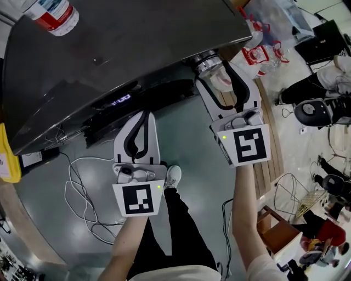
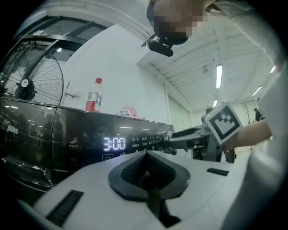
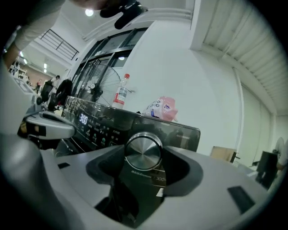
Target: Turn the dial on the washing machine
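The dark washing machine [image 1: 109,49] fills the upper left of the head view, and its round metal dial [image 1: 207,63] sits at the right end of the control panel. My right gripper [image 1: 216,68] reaches up to the dial [image 3: 143,152], which lies between the jaws. The dark pads stand close at either side of its rim and do not visibly press on it. My left gripper [image 1: 143,114] hangs lower, in front of the lit display [image 2: 114,143], with its jaws [image 2: 146,168] shut on nothing.
A bottle with a red label [image 1: 55,13] and a pink bag [image 3: 162,109] rest on the machine's top. White cables [image 1: 82,186] loop on the floor at the left. Bags [image 1: 263,52], a stool [image 1: 274,225] and clutter stand to the right.
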Tool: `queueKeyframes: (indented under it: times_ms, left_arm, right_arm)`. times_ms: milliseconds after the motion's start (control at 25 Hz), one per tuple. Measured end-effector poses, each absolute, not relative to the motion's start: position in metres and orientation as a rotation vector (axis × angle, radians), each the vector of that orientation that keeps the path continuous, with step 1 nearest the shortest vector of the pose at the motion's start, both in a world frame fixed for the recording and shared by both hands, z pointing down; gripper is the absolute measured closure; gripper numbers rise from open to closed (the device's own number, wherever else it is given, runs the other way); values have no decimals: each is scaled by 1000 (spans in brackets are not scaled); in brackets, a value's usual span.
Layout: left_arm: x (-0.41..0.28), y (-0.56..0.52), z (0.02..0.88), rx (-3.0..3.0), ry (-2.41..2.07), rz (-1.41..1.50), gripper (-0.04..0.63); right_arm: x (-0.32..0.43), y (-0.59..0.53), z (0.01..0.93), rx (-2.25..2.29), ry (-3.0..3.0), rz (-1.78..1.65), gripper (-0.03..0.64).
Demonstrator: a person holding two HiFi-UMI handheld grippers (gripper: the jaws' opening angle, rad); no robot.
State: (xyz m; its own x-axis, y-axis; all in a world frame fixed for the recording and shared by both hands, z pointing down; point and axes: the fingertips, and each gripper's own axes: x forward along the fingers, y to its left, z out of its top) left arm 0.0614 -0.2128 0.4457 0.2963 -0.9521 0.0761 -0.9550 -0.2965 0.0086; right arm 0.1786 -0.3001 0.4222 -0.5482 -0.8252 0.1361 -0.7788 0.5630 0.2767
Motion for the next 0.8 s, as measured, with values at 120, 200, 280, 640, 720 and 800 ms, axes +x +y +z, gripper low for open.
queueKeyframes:
  times_ms: [120,200,280,640,720,800]
  left_arm:
    - [59,-212,448,2482,-1831,90,597]
    - [57,-212,449,2478,-1831,92,597]
    - [56,-212,450,2474,-1830,96,597]
    - [57,-214,452,2467,-1823,91,597]
    - [57,-214,453,2464,-1824,90,597]
    - [57,-214,453,2464,-1823,89,597]
  right_arm:
    - [181,-302,422,1376,-2600,-182,348]
    - [183,-302,423,1400,-2625,-104,348]
    - [184,-303,424,1424,-2656,-5,348]
    - [188,-304,425,1473,-2708,200,350]
    - [188,-305,425,1476,-2709,209,350]
    - [188,-305,426,1480,-2712,228,350]
